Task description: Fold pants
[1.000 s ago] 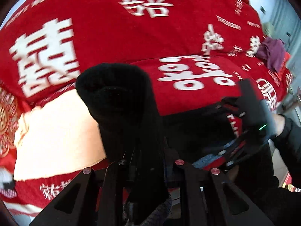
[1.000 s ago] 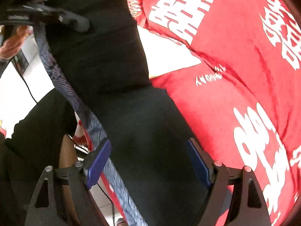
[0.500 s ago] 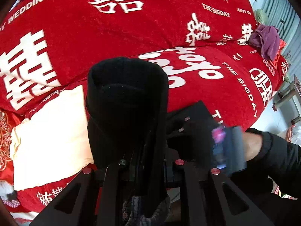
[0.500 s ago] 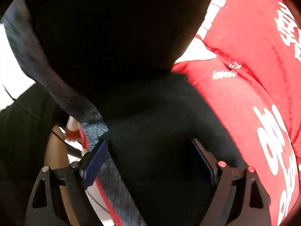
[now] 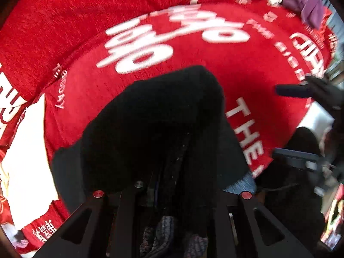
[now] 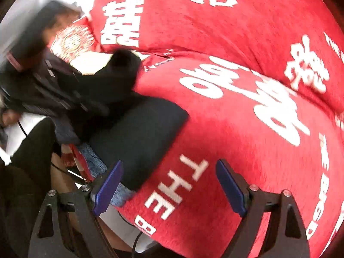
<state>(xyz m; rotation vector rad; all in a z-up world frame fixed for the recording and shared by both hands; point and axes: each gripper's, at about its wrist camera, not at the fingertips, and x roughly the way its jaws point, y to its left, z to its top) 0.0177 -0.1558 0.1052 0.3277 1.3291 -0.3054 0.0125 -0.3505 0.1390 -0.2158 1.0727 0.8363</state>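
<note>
The pants [image 5: 163,129] are black and bunched in a thick fold, lying on the red blanket [image 5: 215,68] near its front edge, with a flatter dark panel [image 6: 137,135] of the same cloth spread just to the side. A strip of blue-grey lining [image 6: 94,161] peeks out along the edge nearest the person.

The left gripper [image 5: 172,185] points steeply down at the bed and its jaws are clamped tight on the pants, the fabric heaped up right over the fingers and hiding the tips. From the right wrist view that gripper [image 6: 53,81] shows as a dark blur at the left, with the black cloth rising from it.

The right gripper [image 6: 169,185] tilts downward over the blanket, jaws spread wide and nothing between them but red fabric and the white letters "THE". Its left blue pad [image 6: 107,187] sits just at the edge of the flat dark panel; whether it touches is hard to tell. The right pad [image 6: 230,189] hangs above bare blanket.

A cream cloth [image 5: 25,150] lies at the left, and a purple garment [image 5: 309,10] sits far back on the bed.
</note>
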